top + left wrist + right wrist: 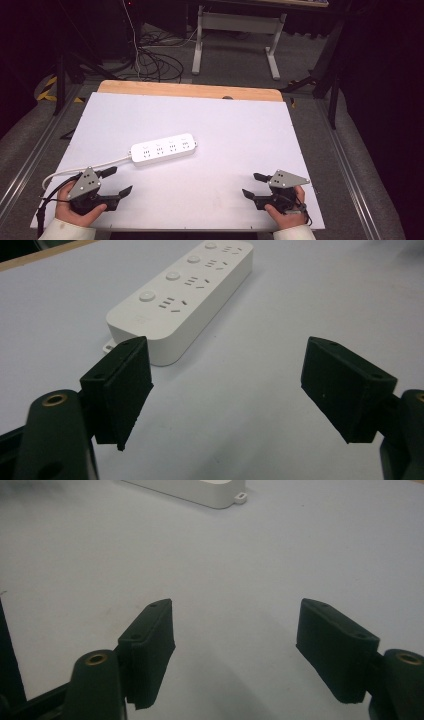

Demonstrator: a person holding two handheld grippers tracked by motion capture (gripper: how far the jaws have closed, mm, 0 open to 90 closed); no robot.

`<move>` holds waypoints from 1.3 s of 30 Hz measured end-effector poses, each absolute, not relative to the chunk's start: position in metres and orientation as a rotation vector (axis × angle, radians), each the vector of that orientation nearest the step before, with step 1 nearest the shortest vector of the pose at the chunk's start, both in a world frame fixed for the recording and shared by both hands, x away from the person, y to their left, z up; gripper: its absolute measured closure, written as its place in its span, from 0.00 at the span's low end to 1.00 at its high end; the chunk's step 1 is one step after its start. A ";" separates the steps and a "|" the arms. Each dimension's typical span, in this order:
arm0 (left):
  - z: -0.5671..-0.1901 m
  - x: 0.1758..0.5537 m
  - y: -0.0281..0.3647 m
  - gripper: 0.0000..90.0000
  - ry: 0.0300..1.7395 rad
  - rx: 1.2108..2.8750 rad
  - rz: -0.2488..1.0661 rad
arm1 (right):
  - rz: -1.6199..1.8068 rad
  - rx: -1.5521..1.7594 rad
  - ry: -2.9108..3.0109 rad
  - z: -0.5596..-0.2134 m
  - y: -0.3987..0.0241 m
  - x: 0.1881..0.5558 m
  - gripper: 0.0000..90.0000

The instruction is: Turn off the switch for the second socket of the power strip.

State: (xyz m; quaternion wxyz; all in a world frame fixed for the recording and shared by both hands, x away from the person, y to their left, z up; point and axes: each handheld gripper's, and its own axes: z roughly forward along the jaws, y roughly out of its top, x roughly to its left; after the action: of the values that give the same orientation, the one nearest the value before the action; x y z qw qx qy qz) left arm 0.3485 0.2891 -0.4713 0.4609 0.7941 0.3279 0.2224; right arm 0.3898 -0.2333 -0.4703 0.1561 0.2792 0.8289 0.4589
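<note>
A white power strip (163,149) with several sockets and round buttons lies near the middle of the white table (235,125), its white cord (85,167) running off to the left. My left gripper (119,181) rests at the front left, jaws wide apart and empty, a short way before the strip's cord end (182,295). At the front right my right gripper (251,184) is also open with nothing between its jaws. In the right gripper view the strip's end with its small tab (200,492) lies far ahead.
A wooden edge (190,90) borders the table's far side. Beyond it stand a white desk frame (235,35) and a tangle of cables (155,60) on the grey floor. Metal rails (350,165) run along both sides of the table.
</note>
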 end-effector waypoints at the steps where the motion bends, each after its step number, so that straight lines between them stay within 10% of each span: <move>1: -0.471 0.348 0.289 0.24 0.807 1.955 0.549 | 1.314 0.800 2.374 -0.470 -0.233 0.390 0.35; 39: -0.413 0.386 0.264 0.42 0.783 1.986 0.477 | 1.314 0.797 2.387 -0.471 -0.233 0.391 0.36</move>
State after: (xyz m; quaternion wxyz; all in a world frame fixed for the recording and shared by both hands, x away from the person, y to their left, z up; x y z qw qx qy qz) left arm 0.3862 0.2640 -0.4126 0.4591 0.8065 0.3181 0.1938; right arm 0.3915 -0.2329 -0.4711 0.1507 0.2774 0.8313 0.4575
